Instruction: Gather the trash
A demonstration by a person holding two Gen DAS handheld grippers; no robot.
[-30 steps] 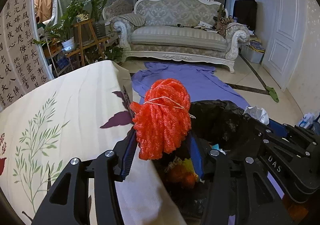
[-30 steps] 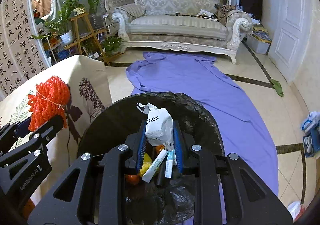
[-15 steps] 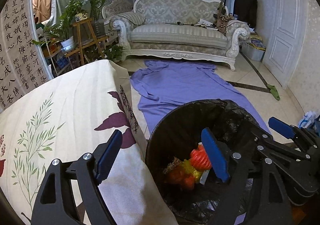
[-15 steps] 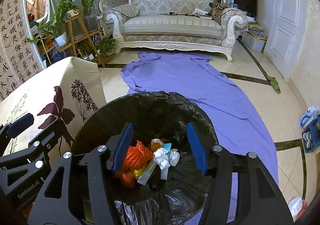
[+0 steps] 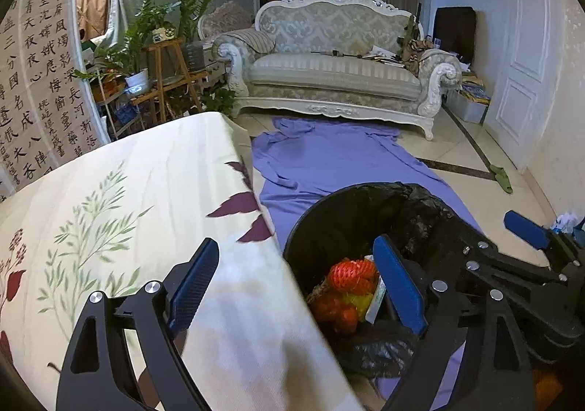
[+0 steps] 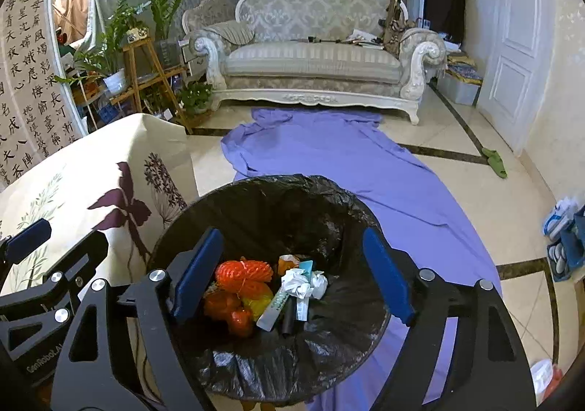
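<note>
Just below right gripper: orange net.

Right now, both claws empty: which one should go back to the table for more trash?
Left, probably. The left claw is open, one finger over the tablecloth, the other at the bin rim. The right claw is open over the bin, above the orange net, farther from the table.

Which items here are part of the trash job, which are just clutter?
Job: bin, orange net bundle, crumpled white wrapper, left gripper and right gripper, both open.

Clutter: purple sheet, sofa, plants, green slipper.
</note>
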